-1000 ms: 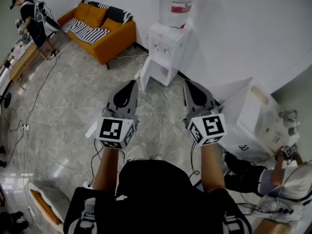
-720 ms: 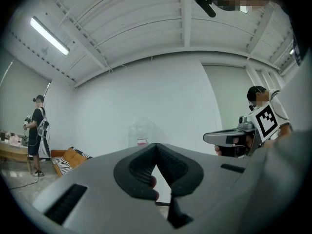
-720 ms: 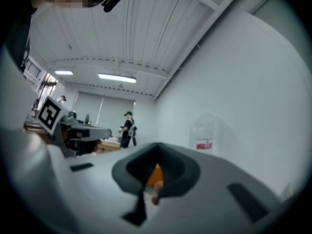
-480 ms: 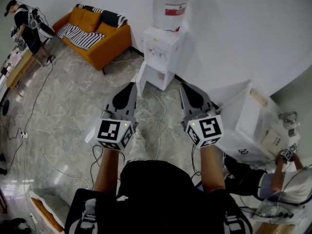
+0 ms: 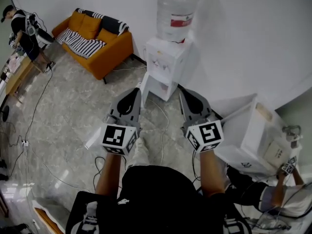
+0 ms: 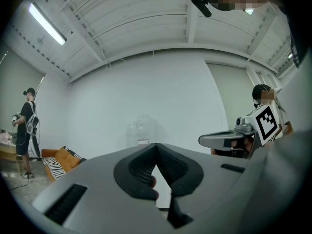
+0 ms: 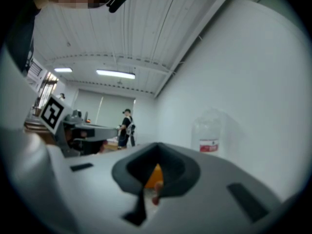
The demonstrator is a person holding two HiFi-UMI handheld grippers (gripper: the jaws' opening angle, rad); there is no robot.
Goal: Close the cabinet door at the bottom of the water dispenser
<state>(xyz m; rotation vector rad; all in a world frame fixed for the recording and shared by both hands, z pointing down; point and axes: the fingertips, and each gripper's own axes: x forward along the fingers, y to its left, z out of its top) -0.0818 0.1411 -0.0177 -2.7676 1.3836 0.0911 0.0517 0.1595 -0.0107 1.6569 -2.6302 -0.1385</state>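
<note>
Standing upright, cabinet door (image 5: 144,85), swung open leftward

White water dispenser (image 5: 168,61), orange sofa (image 5: 113,52) with a black-and-white striped blanket (image 5: 86,44).

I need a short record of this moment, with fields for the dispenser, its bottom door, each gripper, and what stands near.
water dispenser: white, against the wall, bottle on top
cabinet door: swung open at the bottom, not yet closed
left gripper: jaws together, empty, apart from the door
right gripper: jaws together, empty, apart from the door
nearby: orange sofa, left of the dispenser in the head view
</note>
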